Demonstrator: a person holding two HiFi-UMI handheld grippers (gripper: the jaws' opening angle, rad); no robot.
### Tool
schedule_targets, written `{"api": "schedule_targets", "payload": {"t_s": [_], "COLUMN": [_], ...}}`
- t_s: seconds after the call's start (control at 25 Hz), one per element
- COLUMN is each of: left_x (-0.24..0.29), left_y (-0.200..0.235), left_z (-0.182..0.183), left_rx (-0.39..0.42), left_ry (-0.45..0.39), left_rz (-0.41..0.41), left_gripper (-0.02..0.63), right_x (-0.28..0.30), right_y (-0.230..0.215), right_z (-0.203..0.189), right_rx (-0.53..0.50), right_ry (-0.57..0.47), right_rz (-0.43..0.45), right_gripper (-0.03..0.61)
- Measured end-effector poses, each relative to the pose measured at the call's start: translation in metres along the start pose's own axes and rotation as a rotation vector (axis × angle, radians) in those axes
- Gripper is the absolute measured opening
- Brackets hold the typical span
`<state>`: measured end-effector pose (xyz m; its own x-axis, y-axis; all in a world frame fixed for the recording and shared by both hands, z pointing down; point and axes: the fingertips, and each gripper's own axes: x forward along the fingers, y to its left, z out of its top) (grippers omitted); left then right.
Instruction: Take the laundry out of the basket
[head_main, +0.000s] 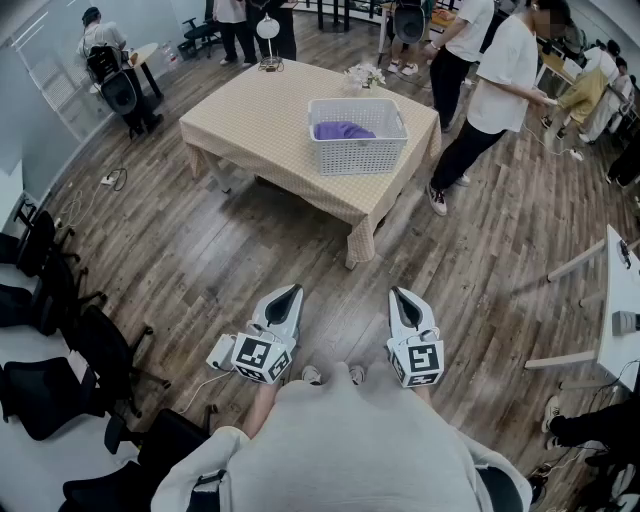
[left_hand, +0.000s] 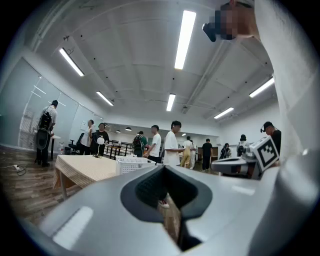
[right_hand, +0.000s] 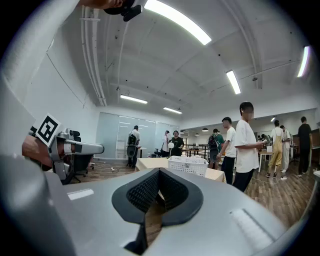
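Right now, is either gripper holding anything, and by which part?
Nothing is held. The left gripper and the right gripper are both shut and empty; the purple laundry lies in the basket.

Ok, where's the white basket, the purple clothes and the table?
white basket (head_main: 358, 157), head view, front wall.
purple clothes (head_main: 343, 130), head view, middle of the heap.
table (head_main: 262, 115), head view, bare cloth top.

Checked table (head_main: 260, 120), office chairs (head_main: 50, 392), bystanders (head_main: 505, 70)
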<state>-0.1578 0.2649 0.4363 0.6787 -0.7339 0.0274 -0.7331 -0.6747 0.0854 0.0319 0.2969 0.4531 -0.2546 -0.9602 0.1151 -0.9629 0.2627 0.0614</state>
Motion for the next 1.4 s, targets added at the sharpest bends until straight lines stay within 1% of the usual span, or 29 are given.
{"api": "schedule_targets", "payload": {"t_s": [0.52,0.6,0.72,0.84,1.08,1.4], "left_x": [-0.004,-0.004,0.000,0.004,0.018,0.043], "left_y": [-0.007,-0.007,-0.010,-0.015,-0.030,-0.050], "left_z": [-0.007,-0.008,-0.009,-0.009,-0.007,-0.012], "left_rx": [-0.005,-0.004,-0.006,-0.006,0.000,-0.002], "left_ry": [0.013,0.014,0.014,0.015,0.008,0.013], "left_rz": [-0.005,0.001,0.002,0.002,0.003,0.009], "left_gripper": [0.009,0.010,0.010,0.009,0.010,0.009], "right_x": [-0.003,-0.003,-0.005,-0.007,-0.007,-0.009], "right_y": [0.009,0.010,0.009,0.007,-0.012,-0.043], "right_z": [-0.005,-0.004,0.002,0.006,0.004,-0.003], "right_rx": [-0.009,0.006,0.059,0.066,0.055,0.035], "right_ry": [0.010,-0.006,-0.065,-0.096,-0.094,-0.095], "right_rz": [0.023,0.038,0.082,0.107,0.108,0.131], "right_gripper": [-0.002,-0.003,-0.002,-0.002,-0.002,-0.002]}}
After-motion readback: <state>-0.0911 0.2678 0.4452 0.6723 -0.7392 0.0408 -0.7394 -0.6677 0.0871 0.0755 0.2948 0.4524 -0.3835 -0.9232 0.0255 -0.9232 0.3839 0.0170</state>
